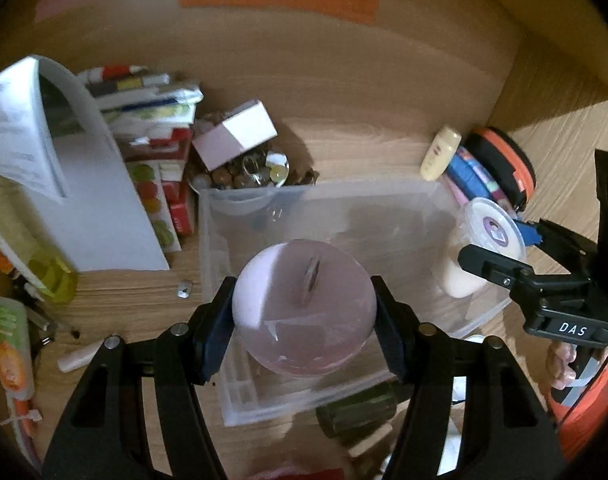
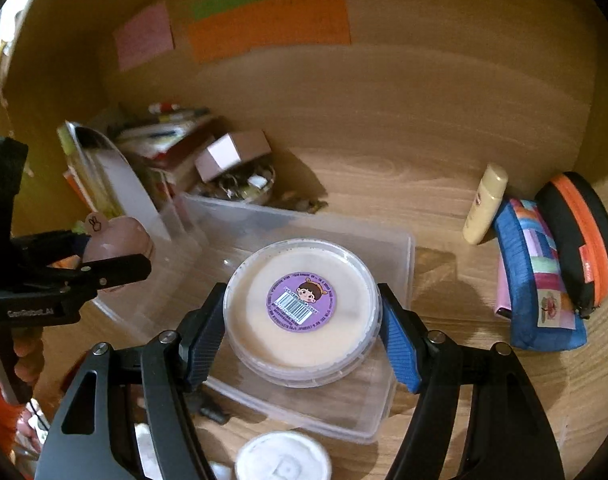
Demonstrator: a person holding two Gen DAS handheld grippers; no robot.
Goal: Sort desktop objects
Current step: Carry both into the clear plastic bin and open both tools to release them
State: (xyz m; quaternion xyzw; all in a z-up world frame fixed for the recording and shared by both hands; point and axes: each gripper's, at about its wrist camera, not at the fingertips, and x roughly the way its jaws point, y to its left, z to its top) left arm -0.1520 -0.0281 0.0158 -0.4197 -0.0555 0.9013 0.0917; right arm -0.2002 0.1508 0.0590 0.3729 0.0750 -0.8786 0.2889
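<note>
Bench [image 1: 384, 128], wood, cluttered along the far edge. Clear plastic bin [image 1: 420, 204] sits mid-bench, looks nearly empty inside. White folder [image 1: 91, 208] and a stack of booklets [image 1: 155, 120] far left, with a small pink-white box [image 1: 239, 132] resting on a bowl of beads [image 1: 255, 174]. Far right: orange-trimmed case [image 2: 580, 236], blue patchwork pouch [image 2: 536, 276], cream bottle [image 2: 484, 204] leaning beside it.

Left tool [image 1: 304, 320] is clamped on a pink ball-shaped thing [image 1: 304, 308] with a slot on top, held above the near part of the bin. Right tool [image 2: 301, 320] grips a round tub [image 2: 304, 312] with a cream lid and purple barcode sticker, held over the bin's right side; whether it touches the bin floor I cannot tell.

Step, as I read it: both items carried to the bin, drop-off stage. Next move calls for lowering each until it rests on the bin floor, then spreading the fingers, keeping the two apart so they don't knock. The ball may roll once released.

Small stuff: white tube [image 1: 79, 358] and metal clip [image 1: 183, 290] near left on the bench.
</note>
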